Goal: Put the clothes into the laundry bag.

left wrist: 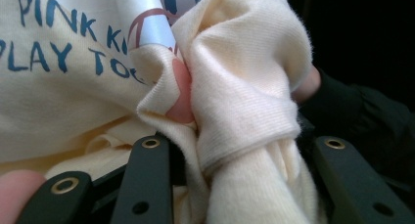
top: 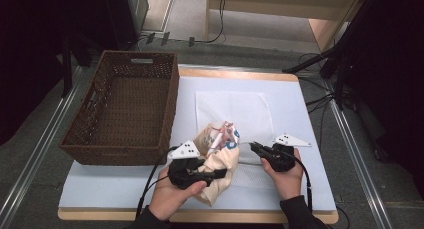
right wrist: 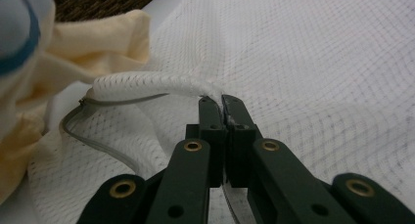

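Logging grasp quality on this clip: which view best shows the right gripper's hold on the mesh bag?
The right gripper view: its jaws are shut on the mesh bag edge beside the zipper. The high view shows that gripper small; the left gripper view shows cream garment.

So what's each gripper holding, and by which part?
Left gripper: cream shirt, by a bunched fold. Right gripper: mesh bag, by its zipper edge.
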Demonstrator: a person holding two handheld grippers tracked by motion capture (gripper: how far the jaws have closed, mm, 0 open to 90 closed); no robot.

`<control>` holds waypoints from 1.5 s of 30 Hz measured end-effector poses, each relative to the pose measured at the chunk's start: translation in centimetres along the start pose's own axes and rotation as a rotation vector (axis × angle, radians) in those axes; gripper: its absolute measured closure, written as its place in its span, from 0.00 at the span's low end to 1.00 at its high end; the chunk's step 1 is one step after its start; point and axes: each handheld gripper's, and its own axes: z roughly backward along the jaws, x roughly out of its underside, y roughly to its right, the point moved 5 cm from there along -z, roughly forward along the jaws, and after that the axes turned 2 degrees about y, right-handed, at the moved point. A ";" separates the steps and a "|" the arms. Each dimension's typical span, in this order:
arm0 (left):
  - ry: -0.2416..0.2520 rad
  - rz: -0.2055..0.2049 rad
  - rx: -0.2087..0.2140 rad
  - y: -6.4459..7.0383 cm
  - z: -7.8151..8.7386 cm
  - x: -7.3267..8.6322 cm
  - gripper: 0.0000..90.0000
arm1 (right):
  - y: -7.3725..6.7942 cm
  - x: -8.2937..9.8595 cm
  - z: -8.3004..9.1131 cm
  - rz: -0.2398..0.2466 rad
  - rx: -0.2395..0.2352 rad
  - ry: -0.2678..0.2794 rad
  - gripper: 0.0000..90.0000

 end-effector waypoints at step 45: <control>0.002 0.022 -0.353 -6.6 -4.2 -1.8 0.22 | -0.6 -0.5 0.7 0.003 -0.031 0.032 0.97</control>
